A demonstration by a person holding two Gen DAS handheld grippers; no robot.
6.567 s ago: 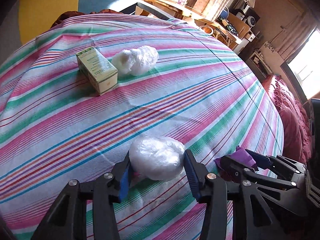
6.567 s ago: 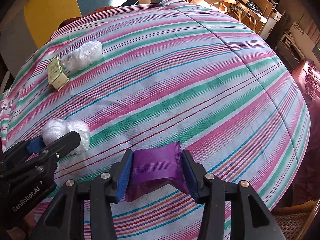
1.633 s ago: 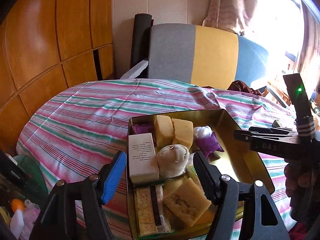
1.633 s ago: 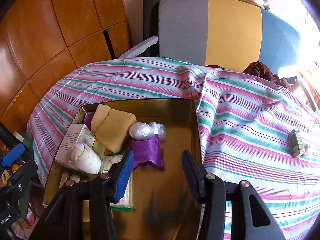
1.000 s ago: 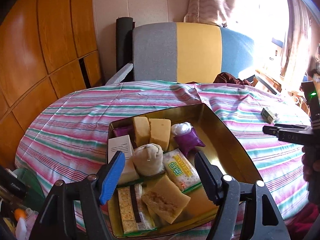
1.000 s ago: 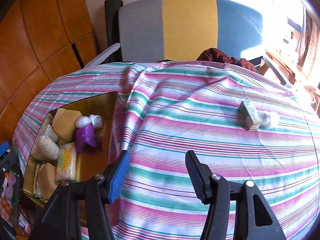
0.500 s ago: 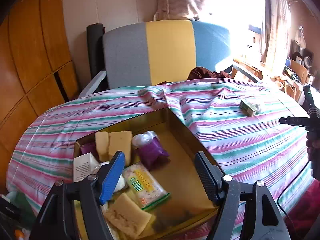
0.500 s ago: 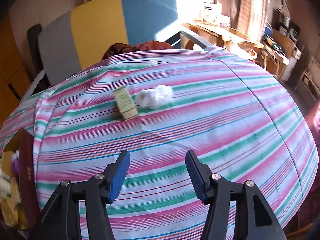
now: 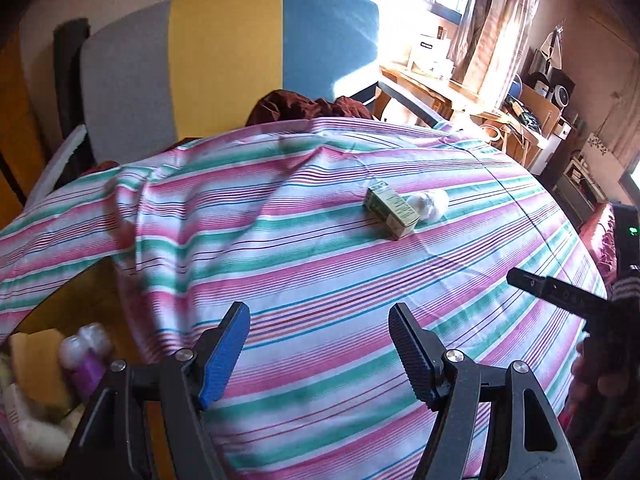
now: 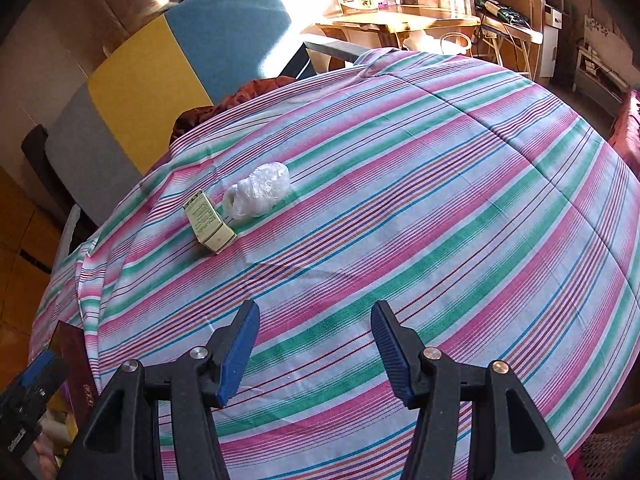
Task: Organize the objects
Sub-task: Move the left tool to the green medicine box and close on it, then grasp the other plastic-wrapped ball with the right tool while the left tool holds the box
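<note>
A small green and cream box (image 9: 391, 210) (image 10: 209, 222) lies on the striped tablecloth, with a white plastic-wrapped bundle (image 9: 429, 204) (image 10: 258, 196) touching its far side. My left gripper (image 9: 318, 354) is open and empty above the near cloth. My right gripper (image 10: 314, 354) is open and empty, well short of the box. The right gripper also shows in the left wrist view (image 9: 560, 292). At the lower left the gold tin (image 9: 60, 308) holds a purple pack (image 9: 90, 372) and white bundles (image 9: 86, 346).
The striped tablecloth (image 9: 320, 264) (image 10: 420, 208) covers a round table. A grey, yellow and blue chair (image 9: 224, 56) (image 10: 160, 80) stands behind it with a dark red cloth (image 9: 308, 106). Wooden desks with clutter (image 10: 400, 12) are at the back right.
Both grippers have swung right, away from the tin and toward the green box and white bundle. The tin has slid to the left wrist view's lower left corner. Both stay open and empty.
</note>
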